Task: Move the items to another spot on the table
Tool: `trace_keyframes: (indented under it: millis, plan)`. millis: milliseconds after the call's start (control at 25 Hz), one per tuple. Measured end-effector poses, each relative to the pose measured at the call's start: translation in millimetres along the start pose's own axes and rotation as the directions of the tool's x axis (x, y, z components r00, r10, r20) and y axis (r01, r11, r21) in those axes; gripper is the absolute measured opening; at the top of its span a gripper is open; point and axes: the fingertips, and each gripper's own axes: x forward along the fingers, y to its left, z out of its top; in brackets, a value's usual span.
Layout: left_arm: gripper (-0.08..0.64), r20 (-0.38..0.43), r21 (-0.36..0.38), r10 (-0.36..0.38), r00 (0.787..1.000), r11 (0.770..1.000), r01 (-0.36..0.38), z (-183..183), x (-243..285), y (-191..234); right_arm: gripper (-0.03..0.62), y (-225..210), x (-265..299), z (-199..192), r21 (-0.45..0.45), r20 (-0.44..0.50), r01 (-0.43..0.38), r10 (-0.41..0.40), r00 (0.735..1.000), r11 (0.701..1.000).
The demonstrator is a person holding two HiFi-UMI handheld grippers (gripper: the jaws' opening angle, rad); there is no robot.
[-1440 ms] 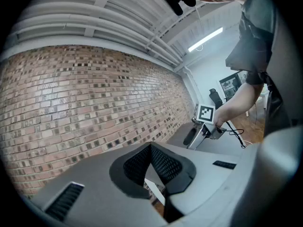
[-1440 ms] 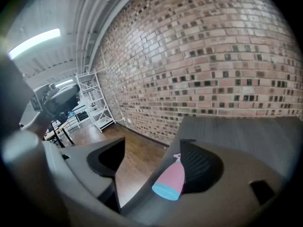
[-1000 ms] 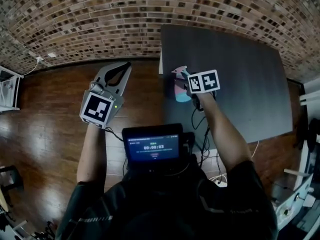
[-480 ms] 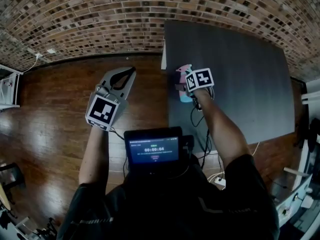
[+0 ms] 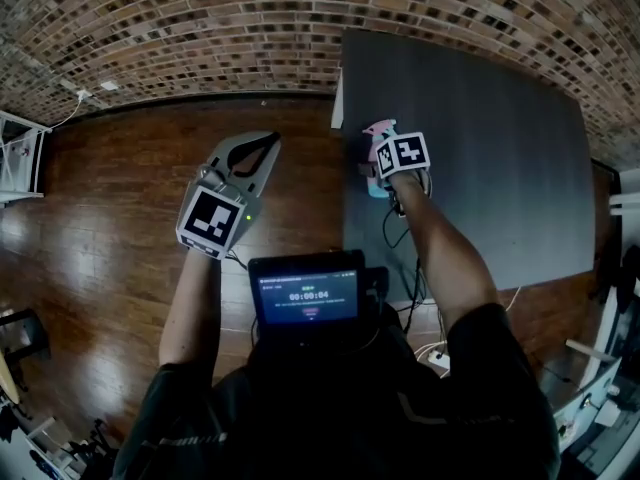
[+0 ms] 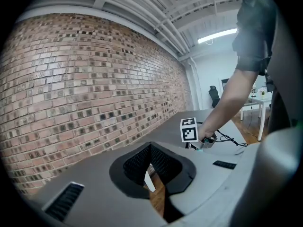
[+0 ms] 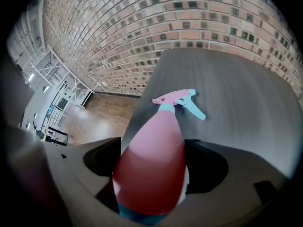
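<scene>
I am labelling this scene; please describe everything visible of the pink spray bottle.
The spray bottle has a plastic-looking pink body, a pink head, and a teal collar, trigger and base. It seems to lie on the dark table near an edge, head away, between the jaws of the right gripper, which have just been closing.

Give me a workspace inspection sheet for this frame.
Surface: dark table, matte.
Job's things: pink spray bottle lying on its side by the table's left edge in the head view.
Clutter: nothing seen.
Grippers: right gripper straddles the bottle, jaws just been closing, pads appear pressed on it; left gripper shut, empty, over the wood floor.
Cables: black cables along the right forearm.
Surroundings: brick wall, white shelf, chest screen.
</scene>
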Motion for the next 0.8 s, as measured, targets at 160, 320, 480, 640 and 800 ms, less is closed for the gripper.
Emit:
trace_keyframes:
  millis: [160, 320, 480, 640, 800]
  plan:
    - [-0.003, -0.003, -0.003, 0.001, 1.000, 1.000, -0.001, -2, -1, -4, 0.425, 1, 2, 0, -0.028, -0.005, -0.001, 0.001, 1.000, 1.000]
    - [-0.003, -0.002, -0.007, -0.005, 1.000, 1.000, 0.005, 1, -2, -10, 0.420, 1, 1, -3, -0.047, 0.002, -0.025, 0.025, 1.000, 0.999]
    - [-0.003, -0.002, 0.017, -0.021, 1.000, 1.000, 0.021, 6, -5, -14, 0.417, 0, -1, -3, -0.037, 0.038, -0.038, 0.040, 0.998, 0.999]
    - [-0.003, 0.014, 0.039, -0.044, 0.999, 0.998, 0.043, 15, -7, -18, 0.416, 7, -8, 0, -0.033, 0.087, -0.077, 0.080, 0.993, 0.996]
    - [-0.003, 0.037, 0.060, -0.055, 0.998, 0.997, 0.053, 27, -11, -23, 0.416, 24, -36, 9, -0.068, 0.202, -0.104, 0.116, 0.972, 0.992]
